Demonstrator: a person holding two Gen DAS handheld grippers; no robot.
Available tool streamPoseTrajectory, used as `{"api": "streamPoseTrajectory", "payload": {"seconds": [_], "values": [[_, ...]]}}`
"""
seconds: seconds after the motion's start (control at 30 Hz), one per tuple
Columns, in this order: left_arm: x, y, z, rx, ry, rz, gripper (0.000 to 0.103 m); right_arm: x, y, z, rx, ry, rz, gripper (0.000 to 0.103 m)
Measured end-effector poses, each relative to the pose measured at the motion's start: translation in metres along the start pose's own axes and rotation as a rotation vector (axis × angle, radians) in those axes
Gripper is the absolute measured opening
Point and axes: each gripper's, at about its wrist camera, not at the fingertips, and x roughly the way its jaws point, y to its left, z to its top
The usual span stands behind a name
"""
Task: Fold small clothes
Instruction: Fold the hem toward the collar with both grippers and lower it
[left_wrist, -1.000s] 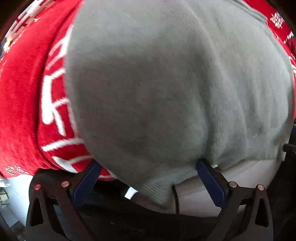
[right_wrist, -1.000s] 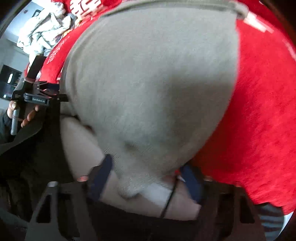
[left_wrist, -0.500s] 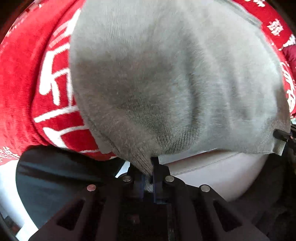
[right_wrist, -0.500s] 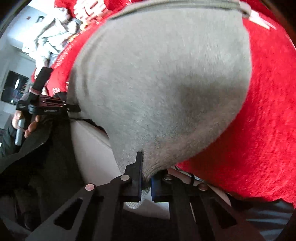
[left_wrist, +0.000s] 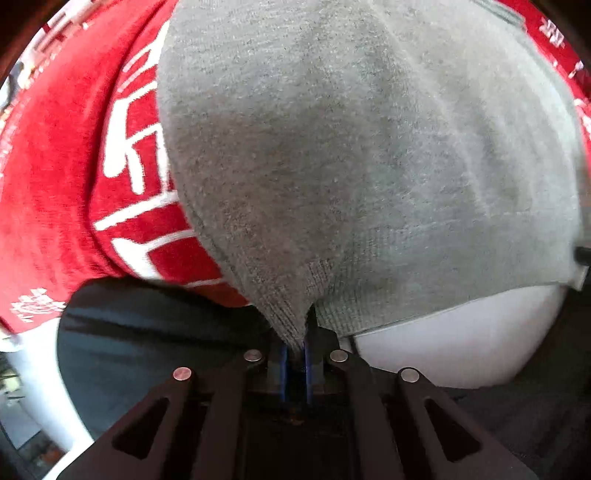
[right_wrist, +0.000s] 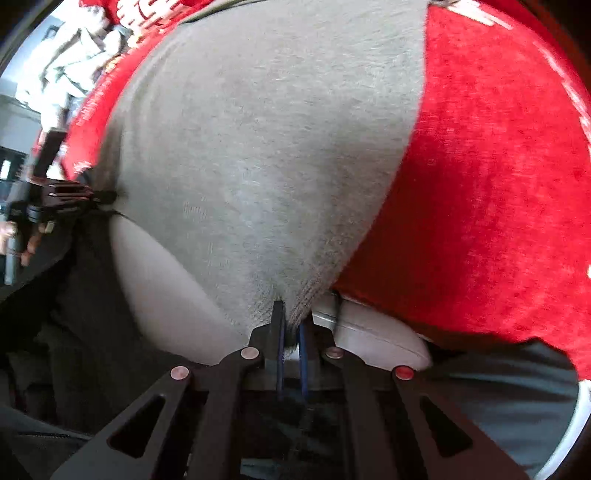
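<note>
A grey knitted garment (left_wrist: 369, 158) lies spread over a red cloth (left_wrist: 55, 177) with white lettering, and it fills most of both wrist views. Its near hem runs along a pale surface (left_wrist: 461, 339) that shows as a bare strip below the knit. The left gripper (left_wrist: 294, 354) has its jaws closed tight on the near left corner of the grey garment, the ribbed edge drawn into a point between the blue pads and raised a little off the red cloth. The right gripper (right_wrist: 291, 345) is likewise clamped on the other near corner of the hem, with ribbed knit pinched between its pads. In the right wrist view the left gripper (right_wrist: 99, 195) shows at the far left, gripping the hem, with the person's hand (right_wrist: 22, 236) around its handle. Between the two held corners the hem hangs in a shallow curve above the pale surface. To the left of the garment the red cloth is open and flat; to its right the red cloth again lies bare. A heap of light clothing (right_wrist: 62, 74) sits far back at the upper left of the right wrist view. The left gripper points straight down at the cloth; the right one is tilted steeply downward.
</note>
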Motion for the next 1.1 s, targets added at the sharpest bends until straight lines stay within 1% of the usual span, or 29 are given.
{"api": "streamPoseTrajectory", "payload": {"seconds": [0.03, 0.1, 0.13, 0.17, 0.2, 0.23, 0.33, 0.4, 0.47, 0.5, 0.53, 0.57, 0.6, 0.63, 0.67, 0.77, 0.83, 0.87, 0.97, 1.0, 1.1], "values": [[0.002, 0.003, 0.002, -0.02, 0.006, -0.029, 0.007, -0.001, -0.006, 0.003, 0.029, -0.009, 0.029, 0.01], [0.008, 0.009, 0.005, -0.051, 0.028, -0.059, 0.007, 0.0, -0.017, 0.006, 0.08, -0.016, 0.062, 0.022], [0.011, 0.01, 0.008, -0.058, 0.036, -0.065, 0.007, 0.0, -0.021, 0.006, 0.094, -0.014, 0.064, 0.041], [0.014, 0.011, 0.011, -0.06, 0.047, -0.067, 0.007, 0.002, -0.023, 0.008, 0.107, -0.01, 0.061, 0.062], [0.018, 0.009, 0.015, -0.059, 0.059, -0.063, 0.007, 0.002, -0.025, 0.008, 0.115, -0.011, 0.062, 0.067], [0.021, 0.009, 0.02, -0.054, 0.069, -0.058, 0.007, 0.002, -0.025, 0.009, 0.119, -0.013, 0.07, 0.069], [0.028, -0.002, 0.03, -0.038, 0.097, -0.041, 0.007, 0.008, -0.025, 0.016, 0.144, -0.011, 0.097, 0.069], [0.033, -0.003, 0.035, -0.027, 0.11, -0.034, 0.007, 0.017, -0.022, 0.019, 0.155, 0.006, 0.142, 0.069], [0.037, -0.009, 0.035, -0.035, 0.119, -0.049, 0.007, 0.028, -0.015, 0.024, 0.154, 0.023, 0.155, 0.069], [0.04, -0.009, 0.025, -0.047, 0.115, -0.064, 0.007, 0.031, -0.014, 0.026, 0.155, 0.024, 0.152, 0.069], [0.04, -0.008, 0.025, -0.06, 0.107, -0.086, 0.007, 0.03, -0.015, 0.027, 0.156, 0.02, 0.151, 0.069], [0.041, 0.003, 0.019, -0.06, 0.101, -0.099, 0.007, 0.03, -0.017, 0.026, 0.159, 0.018, 0.154, 0.068], [0.038, 0.013, 0.015, -0.061, 0.092, -0.112, 0.007, 0.029, -0.018, 0.025, 0.157, 0.011, 0.154, 0.062], [0.036, 0.013, 0.013, -0.065, 0.08, -0.124, 0.007, 0.027, -0.017, 0.025, 0.14, 0.004, 0.151, 0.015], [0.033, 0.013, 0.012, -0.07, 0.063, -0.128, 0.007, 0.022, -0.012, 0.022, 0.112, -0.003, 0.139, 0.006], [0.02, 0.022, 0.008, -0.078, -0.005, -0.153, 0.007, 0.006, 0.001, 0.018, 0.025, -0.054, 0.105, 0.006], [0.007, 0.021, 0.005, -0.08, -0.066, -0.172, 0.007, -0.007, 0.004, 0.014, -0.006, -0.093, 0.111, 0.006], [0.0, 0.022, -0.001, -0.074, -0.098, -0.178, 0.007, -0.015, 0.007, 0.012, -0.026, -0.118, 0.128, 0.006], [-0.026, 0.016, -0.017, -0.056, -0.231, -0.204, 0.007, -0.034, 0.016, 0.006, -0.074, -0.203, 0.167, 0.006], [-0.037, 0.014, -0.021, -0.048, -0.289, -0.212, 0.007, -0.042, 0.016, 0.004, -0.09, -0.231, 0.181, 0.006], [-0.057, 0.016, -0.027, -0.034, -0.42, -0.253, 0.007, -0.061, 0.02, 0.002, -0.119, -0.308, 0.215, 0.006]]}}
